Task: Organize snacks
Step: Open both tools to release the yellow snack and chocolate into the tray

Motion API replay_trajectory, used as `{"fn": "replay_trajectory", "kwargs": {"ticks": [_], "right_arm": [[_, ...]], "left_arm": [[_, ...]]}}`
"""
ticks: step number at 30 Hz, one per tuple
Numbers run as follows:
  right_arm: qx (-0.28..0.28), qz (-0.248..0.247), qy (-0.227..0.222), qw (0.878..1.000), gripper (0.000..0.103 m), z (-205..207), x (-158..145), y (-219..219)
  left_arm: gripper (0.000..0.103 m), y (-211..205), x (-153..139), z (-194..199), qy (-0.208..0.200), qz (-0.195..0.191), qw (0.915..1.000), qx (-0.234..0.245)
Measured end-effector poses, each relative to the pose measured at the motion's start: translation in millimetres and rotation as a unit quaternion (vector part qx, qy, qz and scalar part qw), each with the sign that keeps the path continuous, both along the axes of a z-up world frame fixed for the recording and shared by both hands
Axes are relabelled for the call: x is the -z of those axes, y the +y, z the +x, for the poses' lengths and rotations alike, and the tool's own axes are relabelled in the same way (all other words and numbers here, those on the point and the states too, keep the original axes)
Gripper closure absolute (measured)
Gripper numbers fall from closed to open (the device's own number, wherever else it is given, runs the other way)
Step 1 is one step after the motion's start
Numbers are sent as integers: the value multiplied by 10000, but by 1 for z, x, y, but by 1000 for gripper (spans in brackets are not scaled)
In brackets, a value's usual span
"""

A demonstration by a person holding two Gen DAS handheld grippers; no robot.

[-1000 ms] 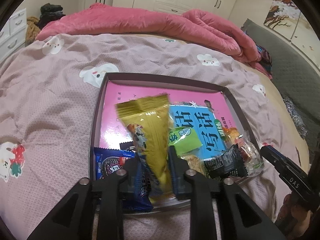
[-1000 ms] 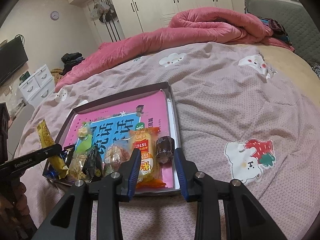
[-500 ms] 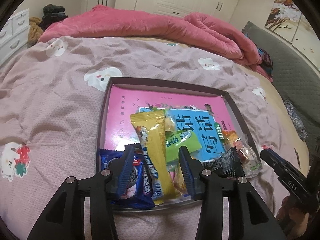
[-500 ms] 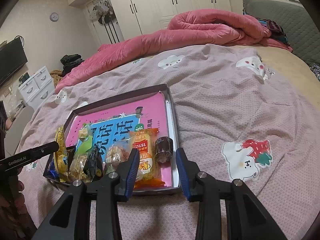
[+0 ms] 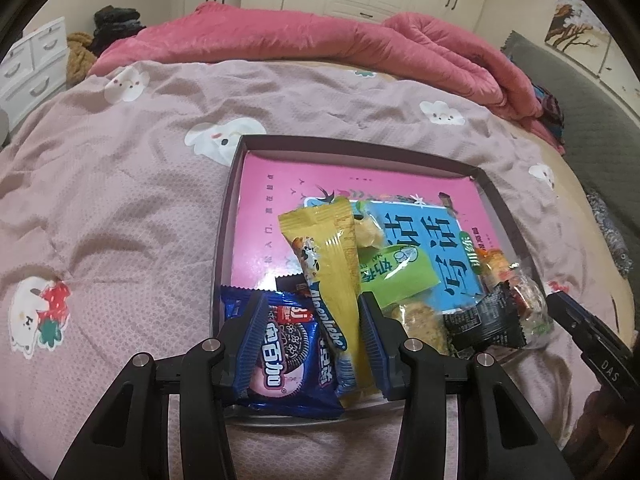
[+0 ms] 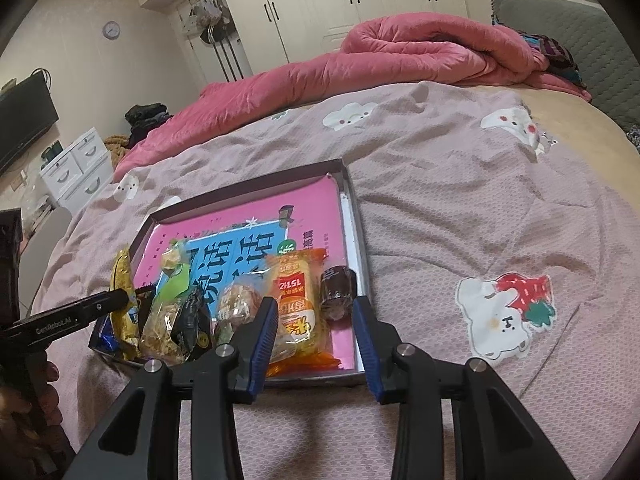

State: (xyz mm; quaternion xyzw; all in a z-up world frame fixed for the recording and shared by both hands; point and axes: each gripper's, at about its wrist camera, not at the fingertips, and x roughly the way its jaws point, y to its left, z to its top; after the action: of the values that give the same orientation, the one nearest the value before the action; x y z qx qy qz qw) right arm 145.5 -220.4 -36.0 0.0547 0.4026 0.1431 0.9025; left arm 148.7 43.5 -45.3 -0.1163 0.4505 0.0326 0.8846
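A dark tray (image 5: 228,216) with a pink liner lies on the bed and holds several snacks. A long yellow Alpenliebe packet (image 5: 332,276) lies in it over a blue Oreo packet (image 5: 280,336), beside a green packet (image 5: 396,272) and a black packet (image 5: 480,320). My left gripper (image 5: 314,340) is open above the tray's near edge, its fingers either side of the yellow and blue packets, touching neither. My right gripper (image 6: 314,332) is open over the tray's (image 6: 354,216) near right corner, with an orange packet (image 6: 296,300) and a dark brown roll (image 6: 338,292) ahead of it.
The tray sits on a mauve bedspread (image 5: 120,208) with cartoon patches. A rolled pink duvet (image 5: 320,44) lies along the far side. White drawers (image 6: 76,168) stand off the bed at left, wardrobes behind. The grey headboard (image 5: 600,120) is at right.
My left gripper opened and let go of the yellow packet, which now lies flat in the tray. The left gripper drew back slightly. The right gripper stayed open and barely moved.
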Motion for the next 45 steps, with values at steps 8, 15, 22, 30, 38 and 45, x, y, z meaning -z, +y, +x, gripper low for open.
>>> {"fn": "replay_trajectory", "kwargs": {"ticks": [8,15,22,30,38,45], "right_arm": [[-221,-73,11,9997,64,-1,4,13],[-257,-131,42,9996,64,2,8,19],[-274,-162,41,9995,64,2,10,22],[-245,-190,0,9995,63,2,9,23],[-170,-165,-16,9997,58,3,6,18],[-203,-159,-96,9996,57,1,3,17]], "left_arm": [[52,0,2,0,11,-4,10000,3],[51,0,3,1,21,8,10000,14],[49,0,4,1,26,21,10000,11],[48,0,2,0,49,-31,10000,22],[42,-3,-2,-2,41,-91,9999,85],[41,-1,-4,-3,46,-121,9999,72]]}}
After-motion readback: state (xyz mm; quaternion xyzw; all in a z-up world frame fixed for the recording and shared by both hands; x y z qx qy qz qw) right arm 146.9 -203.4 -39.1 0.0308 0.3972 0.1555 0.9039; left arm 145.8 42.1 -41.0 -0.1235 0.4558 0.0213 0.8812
